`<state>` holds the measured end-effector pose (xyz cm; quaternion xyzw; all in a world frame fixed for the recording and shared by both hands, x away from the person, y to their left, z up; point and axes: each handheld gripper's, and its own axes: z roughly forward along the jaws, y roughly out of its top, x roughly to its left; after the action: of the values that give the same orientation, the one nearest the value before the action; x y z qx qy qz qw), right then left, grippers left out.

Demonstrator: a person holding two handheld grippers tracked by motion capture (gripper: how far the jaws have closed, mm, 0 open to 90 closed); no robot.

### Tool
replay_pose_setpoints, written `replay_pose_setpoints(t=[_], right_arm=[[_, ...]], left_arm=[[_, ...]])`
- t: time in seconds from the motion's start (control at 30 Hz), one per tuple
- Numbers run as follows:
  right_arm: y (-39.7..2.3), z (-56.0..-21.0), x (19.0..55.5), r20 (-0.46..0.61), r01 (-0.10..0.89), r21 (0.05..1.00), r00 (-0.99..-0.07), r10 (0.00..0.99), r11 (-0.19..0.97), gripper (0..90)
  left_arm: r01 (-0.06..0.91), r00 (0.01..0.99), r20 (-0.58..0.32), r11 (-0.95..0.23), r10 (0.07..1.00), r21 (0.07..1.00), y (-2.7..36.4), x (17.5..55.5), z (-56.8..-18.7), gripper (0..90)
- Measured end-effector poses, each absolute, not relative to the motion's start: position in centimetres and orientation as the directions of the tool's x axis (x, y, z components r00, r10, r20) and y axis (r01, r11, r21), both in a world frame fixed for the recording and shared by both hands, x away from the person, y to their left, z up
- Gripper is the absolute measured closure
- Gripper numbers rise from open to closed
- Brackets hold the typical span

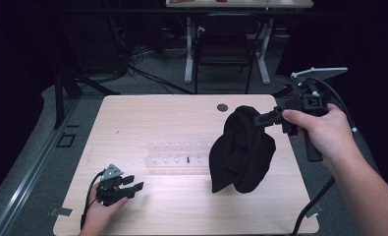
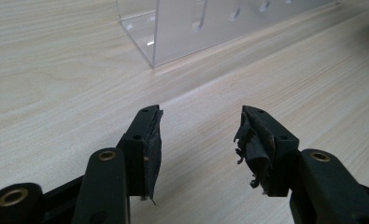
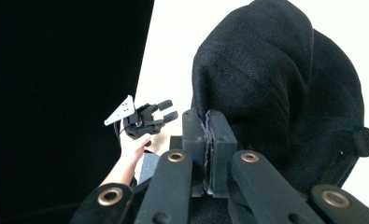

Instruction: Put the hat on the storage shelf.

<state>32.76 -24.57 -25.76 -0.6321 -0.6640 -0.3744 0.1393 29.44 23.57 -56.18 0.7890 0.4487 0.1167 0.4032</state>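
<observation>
The right claw [image 1: 263,118] is up at about 2 o'clock over the worktop [image 1: 147,118], held in the person's right hand [image 1: 319,130]. Its 2 jaws are pressed tight together on a fold of a black hat [image 1: 240,150]. The hat hangs down from the claw, above the worktop at about 4 o'clock from the middle, and its low end looks close to the wood. In the right gripper view the hat [image 3: 275,88] sits big and dark just past the closed jaws. The left claw [image 1: 132,186] is low at about 7 o'clock, in the left hand [image 1: 100,211]. Its jaws are spread apart with nothing between them. A clear plastic rack [image 1: 179,157] lies in the middle of the worktop, just beside the hat
</observation>
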Motion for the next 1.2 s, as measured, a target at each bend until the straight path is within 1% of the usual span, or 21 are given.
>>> replay_pose_setpoints(t=[0.73, 1.2], right_arm=[[-23.2, -25.8, 36.1, 0.673, 0.929, 0.351, -0.163, 0.721, -0.117, 88.4], [-21.2, -26.0, 37.9, 0.674, 0.926, 0.359, -0.169, 0.719, -0.119, 88.4]], left_arm=[[0.613, 0.577, -0.174, -0.283, 0.798, 0.738, 23.7, 29.5, -56.0, 49.0], [0.607, 0.577, -0.178, -0.272, 0.798, 0.747, 23.6, 29.6, -56.1, 49.0]])
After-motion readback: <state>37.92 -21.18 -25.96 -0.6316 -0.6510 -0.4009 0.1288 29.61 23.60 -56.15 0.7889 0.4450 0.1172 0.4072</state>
